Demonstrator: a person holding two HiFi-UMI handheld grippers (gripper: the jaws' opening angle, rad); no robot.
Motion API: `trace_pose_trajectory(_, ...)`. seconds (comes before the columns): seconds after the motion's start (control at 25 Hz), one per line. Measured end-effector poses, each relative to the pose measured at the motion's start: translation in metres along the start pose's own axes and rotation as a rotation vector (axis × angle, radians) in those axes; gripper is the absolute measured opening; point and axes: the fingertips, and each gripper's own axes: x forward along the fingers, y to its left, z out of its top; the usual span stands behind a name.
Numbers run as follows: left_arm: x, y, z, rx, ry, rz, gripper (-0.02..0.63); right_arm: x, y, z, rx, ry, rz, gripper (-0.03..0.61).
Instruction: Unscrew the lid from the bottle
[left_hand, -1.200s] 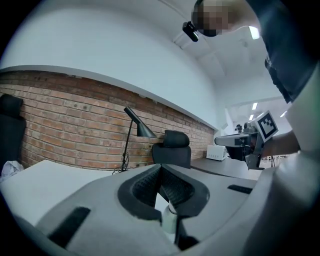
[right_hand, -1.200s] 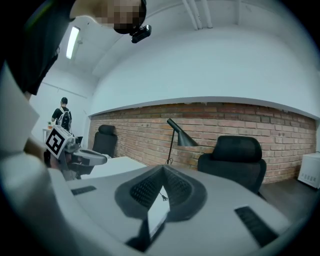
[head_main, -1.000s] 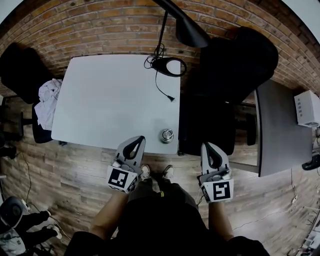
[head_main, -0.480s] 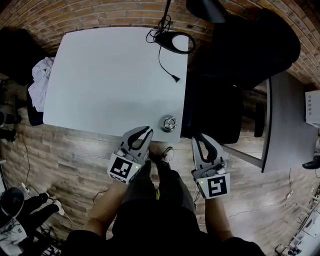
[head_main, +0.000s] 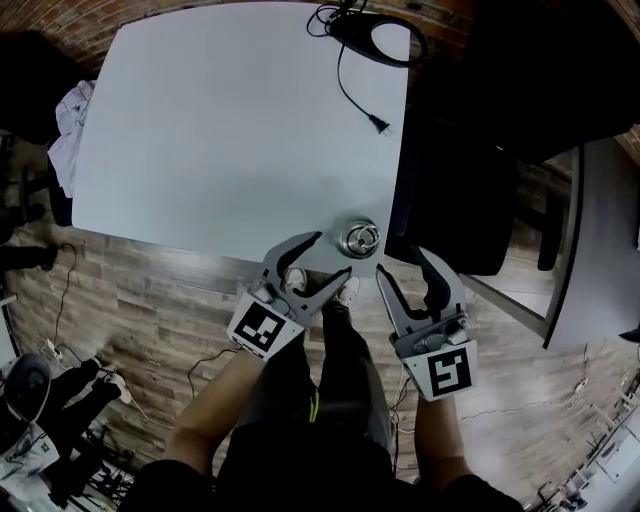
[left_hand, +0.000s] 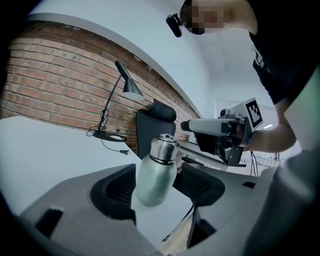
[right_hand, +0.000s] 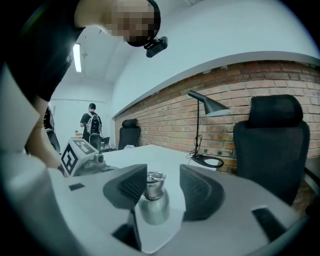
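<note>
A steel bottle (head_main: 359, 239) with its screw lid (left_hand: 164, 146) on stands upright at the near right corner of the white table (head_main: 230, 140). My left gripper (head_main: 335, 255) is just short of it on the left, and its jaws have just been opening. In the left gripper view the bottle (left_hand: 156, 172) shows in the gap, clear of the pads. My right gripper (head_main: 400, 262) sits to the bottle's near right, its jaws likewise just opened. The bottle (right_hand: 154, 202) shows ahead between its pads, untouched.
A desk lamp's base (head_main: 380, 40) and its loose cable with plug (head_main: 380, 125) lie at the table's far right. A black office chair (head_main: 470, 200) stands right of the table, a grey desk (head_main: 600, 250) beyond it. Clothes (head_main: 65, 130) hang at the left.
Both grippers went from shut to open and moved forward and down to the table's near right corner, so they now flank the bottle.
</note>
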Motion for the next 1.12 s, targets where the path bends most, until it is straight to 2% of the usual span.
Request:
trace_pose_trajectory(0.08, 0.007, -0.003, -0.005, 0.028, 0.008, -0.024, 0.304, 0.004, 0.003, -0.005, 0.006, -0.002, 0.012, 0.223)
trace_pose_trajectory(0.36, 0.024, 0.001, -0.008, 0.02, -0.016, -0.017, 0.356, 0.021, 0.014, -0.022, -0.017, -0.002, 0.067, 0.267)
trace_pose_trajectory(0.56, 0.035, -0.001, -0.02, 0.041, -0.018, -0.039, 0.371, 0.029, 0.021, -0.031, -0.02, 0.0, 0.092, 0.279)
trace_pose_trajectory(0.76, 0.042, 0.001, -0.022, 0.026, -0.027, -0.022, 0.376, 0.031, 0.021, -0.032, -0.011, 0.013, 0.083, 0.287)
trace_pose_trajectory(0.96, 0.054, -0.001, -0.024, 0.098, -0.018, -0.031, 0.376, 0.036, 0.021, -0.033, -0.021, 0.022, 0.076, 0.29)
trace_pose_trajectory(1.12, 0.058, 0.001, -0.024, 0.124, -0.018, -0.021, 0.376, 0.04, 0.024, -0.033, -0.027, 0.025, 0.078, 0.29)
